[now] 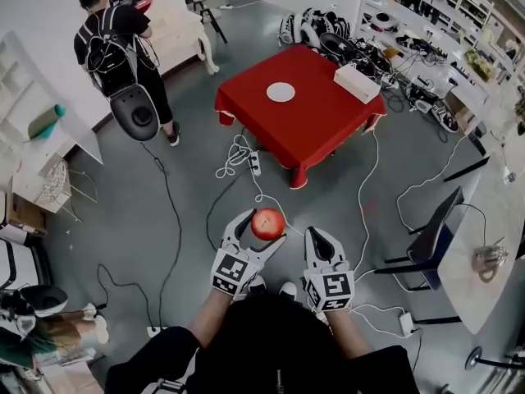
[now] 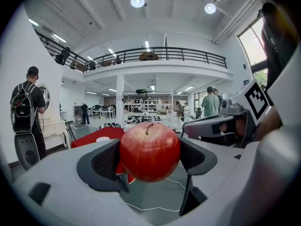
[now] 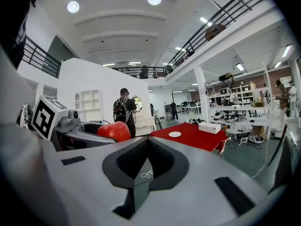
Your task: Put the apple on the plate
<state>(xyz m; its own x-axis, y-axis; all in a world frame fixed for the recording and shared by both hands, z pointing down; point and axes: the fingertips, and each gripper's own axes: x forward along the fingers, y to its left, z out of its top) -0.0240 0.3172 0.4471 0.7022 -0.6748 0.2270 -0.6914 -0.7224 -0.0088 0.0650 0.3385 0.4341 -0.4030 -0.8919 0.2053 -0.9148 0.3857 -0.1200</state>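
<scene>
A red apple (image 1: 267,223) (image 2: 149,151) is clamped between the jaws of my left gripper (image 1: 256,230) (image 2: 149,160), held over the grey floor well short of the table. It also shows as the apple (image 3: 114,131) in the right gripper view. The white plate (image 1: 280,92) (image 3: 175,134) lies near the middle of the red-clothed table (image 1: 320,130) (image 3: 200,139) ahead; in the left gripper view the plate (image 2: 102,139) peeks past the left jaw. My right gripper (image 1: 322,240) (image 3: 146,166) is beside the left, jaws together and empty.
A white box (image 1: 357,83) sits on the table's far right corner. Cables and a power strip (image 1: 255,164) trail across the floor between me and the table. A person with a backpack (image 1: 123,52) stands far left. A chair (image 1: 431,236) and round table (image 1: 484,245) are at right.
</scene>
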